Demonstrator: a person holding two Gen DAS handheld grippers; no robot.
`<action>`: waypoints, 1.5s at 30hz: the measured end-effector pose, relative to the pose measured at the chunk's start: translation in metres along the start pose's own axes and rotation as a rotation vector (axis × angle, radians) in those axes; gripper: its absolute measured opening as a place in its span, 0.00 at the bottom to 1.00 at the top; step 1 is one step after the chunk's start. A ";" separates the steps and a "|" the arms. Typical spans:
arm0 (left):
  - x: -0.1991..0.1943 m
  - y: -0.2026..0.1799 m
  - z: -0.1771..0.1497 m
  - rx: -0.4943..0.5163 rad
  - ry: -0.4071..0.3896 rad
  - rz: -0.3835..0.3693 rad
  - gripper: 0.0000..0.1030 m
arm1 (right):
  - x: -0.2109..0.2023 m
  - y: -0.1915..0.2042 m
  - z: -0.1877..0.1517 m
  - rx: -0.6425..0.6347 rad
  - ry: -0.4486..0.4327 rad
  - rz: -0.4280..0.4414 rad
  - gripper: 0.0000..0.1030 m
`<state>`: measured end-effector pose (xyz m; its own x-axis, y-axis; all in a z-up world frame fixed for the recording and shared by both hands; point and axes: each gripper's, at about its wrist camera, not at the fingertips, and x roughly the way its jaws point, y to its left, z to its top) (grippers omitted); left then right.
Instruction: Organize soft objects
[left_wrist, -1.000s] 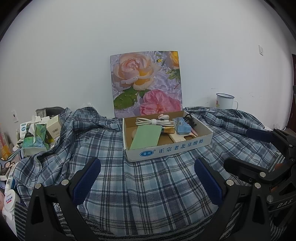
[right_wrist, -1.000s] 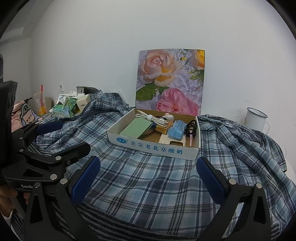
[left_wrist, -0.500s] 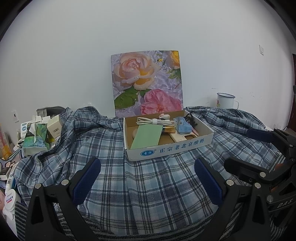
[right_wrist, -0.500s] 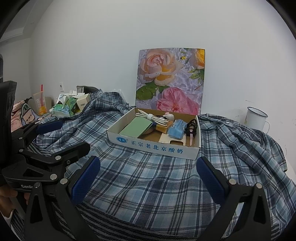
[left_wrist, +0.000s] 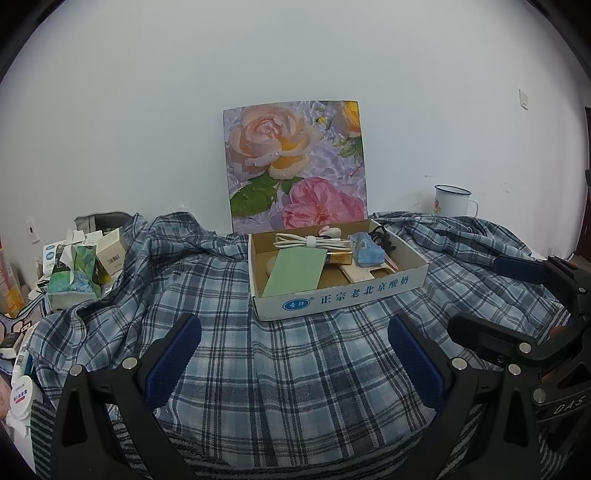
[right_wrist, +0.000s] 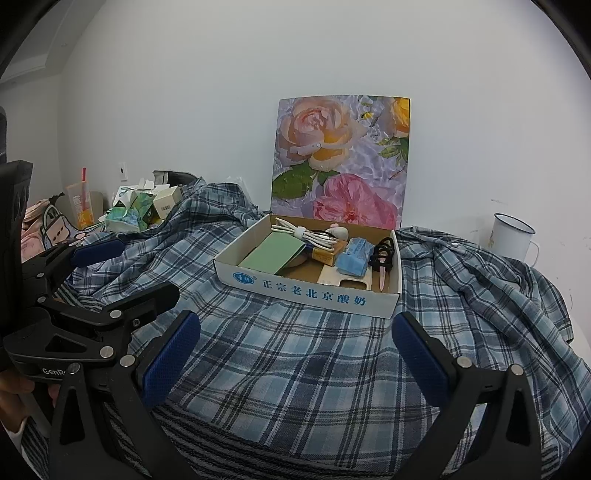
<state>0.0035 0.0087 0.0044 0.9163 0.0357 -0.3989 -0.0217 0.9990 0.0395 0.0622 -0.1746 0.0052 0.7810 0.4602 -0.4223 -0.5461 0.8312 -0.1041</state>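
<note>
Left wrist view: almost nothing is changed against the pictures of a second ago; the view is only nudged a trifle, so the box sits a shade further right in the picture. The left gripper (left_wrist: 293, 356) is held low over the plaid shirt (left_wrist: 295, 369), its blue-padded fingers (left_wrist: 173, 360) spread wide with nothing between them. The shirt is spread, rumpled, over the surface, and the shallow cardboard box (left_wrist: 338, 293) is seen resting on it, near the flower picture (left_wrist: 295, 166) at the wall. In the box a green card (left_wrist: 295, 271), a coiled white cable (left_wrist: 310, 242) and a blue packet (left_wrist: 365, 251) are seen. The right gripper (left_wrist: 517, 295) is seen at the right edge, apart from the box.

Right wrist view: here too the scene is matched almost exactly with the earlier pictures. The right gripper (right_wrist: 295, 356) is held over the shirt (right_wrist: 295, 369), fingers (right_wrist: 419, 356) wide apart and empty. The box (right_wrist: 314, 291) lies ahead; the left gripper (right_wrist: 107, 273) is seen at the left, open as well, and a white mug (right_wrist: 511, 238) stands at the right.

With so little moved, no hold on any soft thing is shown; the scene would fit a sorted box as well as a shirt awaiting folding.
</note>
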 end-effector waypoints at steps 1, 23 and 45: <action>0.000 0.000 0.000 0.000 0.001 -0.001 0.99 | 0.000 0.000 0.000 0.001 0.002 0.000 1.00; -0.003 0.002 0.001 0.003 0.000 0.007 0.99 | 0.002 0.000 0.001 0.009 0.016 0.017 1.00; -0.001 0.000 0.000 0.004 0.006 0.007 0.99 | 0.003 0.000 0.000 0.014 0.024 0.023 1.00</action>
<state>0.0029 0.0090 0.0051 0.9139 0.0431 -0.4037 -0.0266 0.9986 0.0464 0.0650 -0.1734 0.0042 0.7610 0.4715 -0.4456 -0.5589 0.8252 -0.0813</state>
